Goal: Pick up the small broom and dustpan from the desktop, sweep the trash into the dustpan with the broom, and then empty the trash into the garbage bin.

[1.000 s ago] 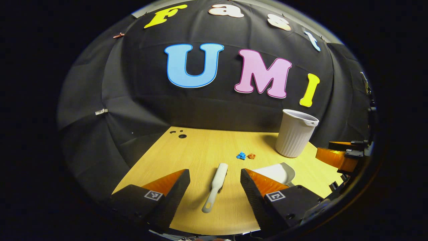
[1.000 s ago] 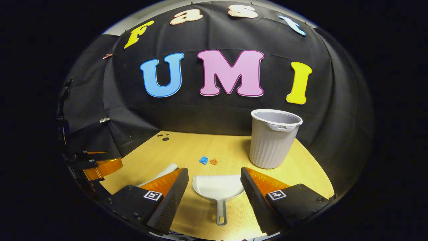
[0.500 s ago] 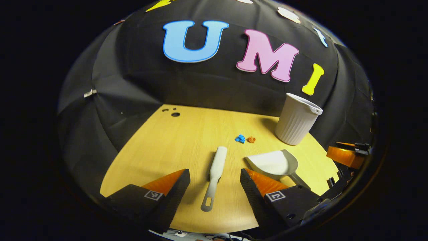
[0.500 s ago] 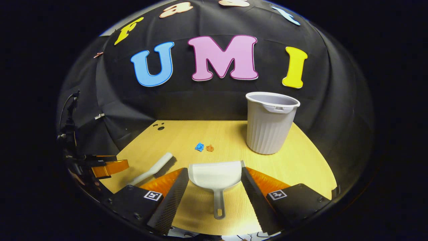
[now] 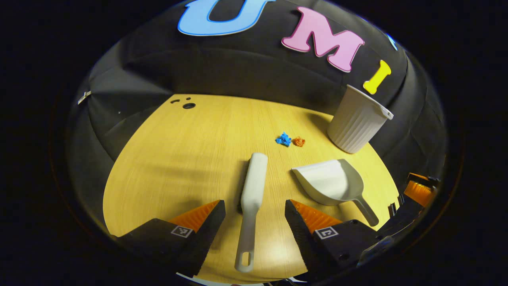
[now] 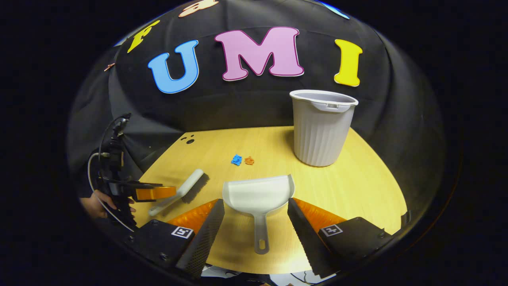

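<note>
A small white broom (image 5: 252,198) lies on the wooden desktop (image 5: 190,151), handle toward me, between the wide-apart fingers of my open left gripper (image 5: 254,208). Nothing touches it. To its right lies the white dustpan (image 5: 331,182). In the right gripper view the dustpan (image 6: 258,196) rests with its handle between the fingers of my open right gripper (image 6: 256,206), also untouched. Beyond both lie a blue scrap (image 6: 236,160) and an orange scrap (image 6: 249,160). The white ribbed garbage bin (image 6: 321,127) stands upright at the back right. The broom (image 6: 184,190) and the left gripper (image 6: 152,192) show at the left.
A hand (image 6: 97,202) holds the left gripper at the desk's left edge, with a cable looping by it. Small dark holes (image 5: 186,104) mark the desktop's far left corner. The right gripper (image 5: 420,190) shows at the right edge of the left gripper view.
Both grippers have come down and forward over the desk. The broom handle and the dustpan handle now lie farther in between their open fingers. Nothing has been grasped.
</note>
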